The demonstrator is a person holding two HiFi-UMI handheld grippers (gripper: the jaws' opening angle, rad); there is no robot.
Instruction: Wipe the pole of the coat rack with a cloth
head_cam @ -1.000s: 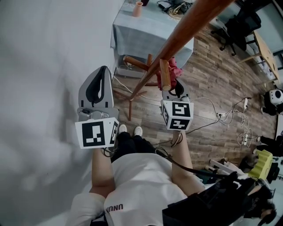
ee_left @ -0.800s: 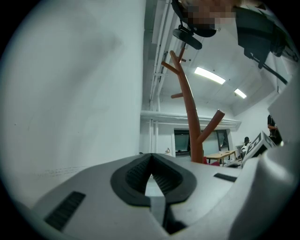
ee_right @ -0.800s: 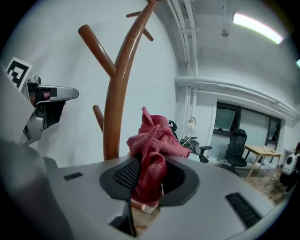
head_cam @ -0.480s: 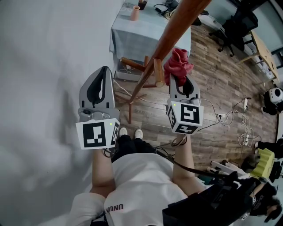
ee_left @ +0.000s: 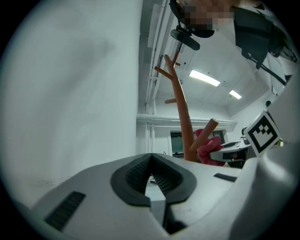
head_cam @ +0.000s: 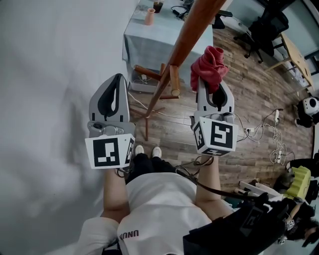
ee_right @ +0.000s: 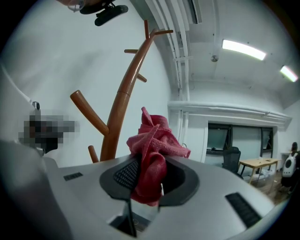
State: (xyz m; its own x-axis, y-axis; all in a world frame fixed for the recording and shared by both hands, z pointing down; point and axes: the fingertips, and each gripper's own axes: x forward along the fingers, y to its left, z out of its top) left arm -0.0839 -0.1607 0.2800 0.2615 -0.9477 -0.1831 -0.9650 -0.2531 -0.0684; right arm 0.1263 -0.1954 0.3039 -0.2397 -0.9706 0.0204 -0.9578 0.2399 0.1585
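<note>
The brown wooden coat rack pole (head_cam: 185, 37) slants down from the top of the head view, with a short peg (head_cam: 174, 80) low on it. My right gripper (head_cam: 212, 85) is shut on a crumpled red cloth (head_cam: 209, 63), held just right of the pole and apart from it. In the right gripper view the cloth (ee_right: 152, 154) bulges from between the jaws of my right gripper (ee_right: 150, 180), the pole (ee_right: 123, 108) rising behind at left. My left gripper (head_cam: 116, 78) hangs shut and empty left of the pole; its own view shows my left gripper (ee_left: 151, 174), the pole (ee_left: 183, 122) and the cloth (ee_left: 208, 147).
A white wall (head_cam: 50, 74) runs close along the left. Beyond the rack's legs (head_cam: 145, 113) stands a table with a grey-blue cover (head_cam: 149, 37) and a cup (head_cam: 150, 15). Cables and a power strip (head_cam: 271, 134) lie on the wood floor, an office chair (head_cam: 269, 30) farther right.
My right gripper has carried the red cloth away from the pole, rightward and farther out, so cloth and pole now stand apart. The left gripper has stayed put.
</note>
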